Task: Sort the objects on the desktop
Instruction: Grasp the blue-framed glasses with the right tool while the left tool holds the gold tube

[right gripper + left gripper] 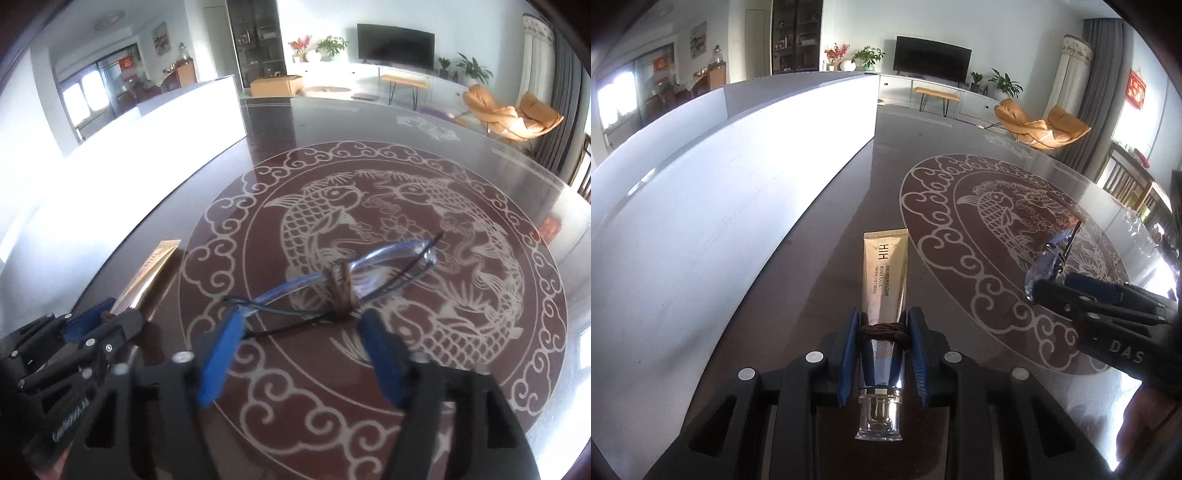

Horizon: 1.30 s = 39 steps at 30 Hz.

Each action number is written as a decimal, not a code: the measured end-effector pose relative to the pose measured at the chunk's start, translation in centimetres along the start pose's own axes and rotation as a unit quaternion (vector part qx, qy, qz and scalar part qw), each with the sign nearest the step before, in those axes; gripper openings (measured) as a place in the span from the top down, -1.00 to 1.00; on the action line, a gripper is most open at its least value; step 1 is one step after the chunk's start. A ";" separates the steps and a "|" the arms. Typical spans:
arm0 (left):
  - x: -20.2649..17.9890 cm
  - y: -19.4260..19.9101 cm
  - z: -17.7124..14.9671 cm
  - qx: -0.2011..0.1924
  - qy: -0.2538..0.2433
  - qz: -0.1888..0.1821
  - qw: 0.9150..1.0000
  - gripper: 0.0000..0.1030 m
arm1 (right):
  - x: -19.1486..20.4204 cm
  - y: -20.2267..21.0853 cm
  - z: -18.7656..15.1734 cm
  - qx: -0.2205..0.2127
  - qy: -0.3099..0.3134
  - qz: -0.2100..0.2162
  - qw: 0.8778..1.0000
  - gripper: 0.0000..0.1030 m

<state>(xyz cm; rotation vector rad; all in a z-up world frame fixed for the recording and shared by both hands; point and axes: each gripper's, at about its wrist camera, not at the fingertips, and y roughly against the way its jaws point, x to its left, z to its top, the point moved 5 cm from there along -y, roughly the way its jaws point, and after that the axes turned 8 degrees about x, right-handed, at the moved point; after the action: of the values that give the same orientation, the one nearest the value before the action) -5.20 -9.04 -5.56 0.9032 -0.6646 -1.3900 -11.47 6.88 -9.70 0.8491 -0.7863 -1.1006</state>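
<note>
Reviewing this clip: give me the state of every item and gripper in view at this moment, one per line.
left gripper: shut on the gold tube.
gold tube: clamped between the blue pads, cap toward the camera, hair tie around it.
brown hair tie: wrapped around the tube.
right gripper: jaws apart around the glasses; contact unclear.
glasses: folded, another brown tie around them.
white box: standing on the table, beside the tube.
</note>
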 end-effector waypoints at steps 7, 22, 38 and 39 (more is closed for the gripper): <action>0.1 -0.1 0.0 -0.005 0.014 0.003 1.000 0.48 | -2.5 4.0 -0.6 -0.008 -0.044 0.013 0.999 -0.75; 0.5 0.3 -0.2 -0.009 0.021 -0.011 1.000 0.48 | -5.9 4.0 -0.6 0.013 -0.126 0.044 0.991 -0.27; 1.9 0.6 -0.3 -0.013 0.055 -0.027 0.998 0.47 | -1.4 -2.8 9.2 0.030 -0.167 0.031 0.985 -0.57; 1.9 0.6 -0.3 -0.013 0.056 -0.028 0.998 0.47 | -1.5 -2.8 9.2 0.030 -0.159 0.020 0.987 -0.42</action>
<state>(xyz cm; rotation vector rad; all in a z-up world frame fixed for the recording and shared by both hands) -4.47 -10.92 -5.44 0.9772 -0.5393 -1.3840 -21.05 6.04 -8.08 0.7127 -1.1027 -1.1964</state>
